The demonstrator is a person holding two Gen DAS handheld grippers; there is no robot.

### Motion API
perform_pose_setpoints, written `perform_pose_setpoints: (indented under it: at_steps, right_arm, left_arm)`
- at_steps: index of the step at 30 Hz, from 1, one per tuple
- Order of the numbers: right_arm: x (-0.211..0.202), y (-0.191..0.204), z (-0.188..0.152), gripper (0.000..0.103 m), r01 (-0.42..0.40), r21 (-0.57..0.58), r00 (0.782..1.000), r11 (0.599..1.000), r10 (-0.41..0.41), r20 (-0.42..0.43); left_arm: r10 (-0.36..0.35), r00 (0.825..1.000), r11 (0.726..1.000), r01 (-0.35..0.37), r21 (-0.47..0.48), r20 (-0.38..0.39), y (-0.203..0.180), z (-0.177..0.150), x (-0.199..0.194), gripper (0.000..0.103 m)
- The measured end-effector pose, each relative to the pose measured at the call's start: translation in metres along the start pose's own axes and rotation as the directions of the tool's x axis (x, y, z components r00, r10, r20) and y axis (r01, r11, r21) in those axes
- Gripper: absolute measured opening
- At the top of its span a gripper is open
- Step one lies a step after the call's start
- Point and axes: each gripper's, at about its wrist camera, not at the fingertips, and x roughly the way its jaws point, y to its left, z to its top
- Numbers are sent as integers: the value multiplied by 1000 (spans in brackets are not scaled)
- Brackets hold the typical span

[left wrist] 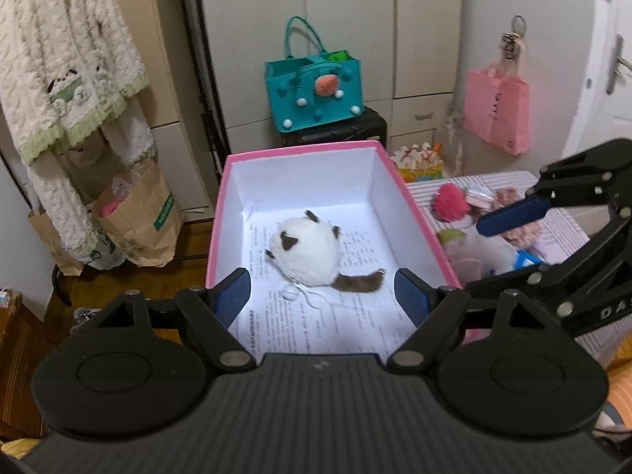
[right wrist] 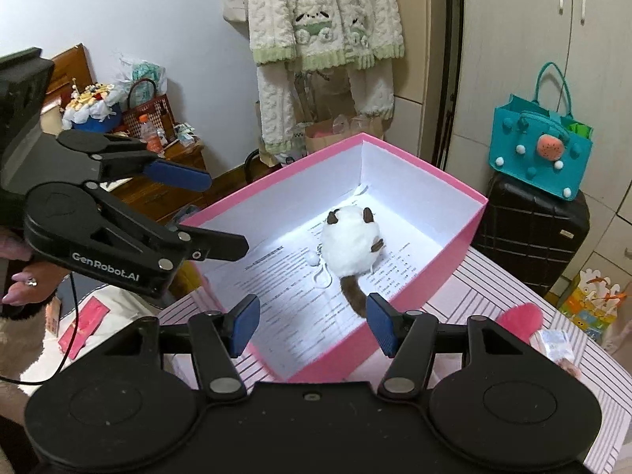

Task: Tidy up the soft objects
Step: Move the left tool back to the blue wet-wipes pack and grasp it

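Note:
A round white plush cat (left wrist: 308,252) (right wrist: 351,245) with brown ears and a brown tail lies on printed paper inside the pink box (left wrist: 300,149) (right wrist: 426,170). My left gripper (left wrist: 322,296) (right wrist: 221,213) hovers over the box's near end, open, with nothing between its blue pads. My right gripper (right wrist: 314,324) (left wrist: 486,256) is open too and holds nothing; it hangs above the box's near wall. To the right of the box, a pink pompom (left wrist: 450,201) (right wrist: 517,316) and several other soft toys (left wrist: 517,233) lie on the striped tablecloth (left wrist: 565,229).
A teal felt bag (left wrist: 316,91) (right wrist: 541,154) stands on a black suitcase (right wrist: 529,237) behind the box. A pink bag (left wrist: 497,110) hangs on the wall, and brown paper bags (left wrist: 138,225) stand on the floor under a hanging fleece robe (left wrist: 67,59). A person's hand (right wrist: 19,284) grips the left tool.

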Motion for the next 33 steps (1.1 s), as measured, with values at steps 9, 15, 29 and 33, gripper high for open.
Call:
perform_pose_setpoints:
  at_steps: [9, 15, 29, 33]
  right_arm:
    - [-58, -8, -27, 68, 26, 52, 999, 998, -28, 44]
    - [-89, -25, -60, 69, 106, 109, 993, 988, -110, 39]
    - [-106, -77, -137, 70, 126, 264, 991, 956, -131, -1]
    - [-102, -91, -149, 71, 134, 270, 990, 954, -139, -1]
  left_arm:
    - [-90, 996, 993, 91, 74, -26, -31, -5, -33, 83]
    - [-163, 986, 979, 166, 120, -39, -60, -6, -45, 84]
    - [-356, 913, 910, 387, 146, -198, -135, -5, -21, 84]
    - [-403, 878, 889, 442, 116, -257, -149, -4, -4, 84]
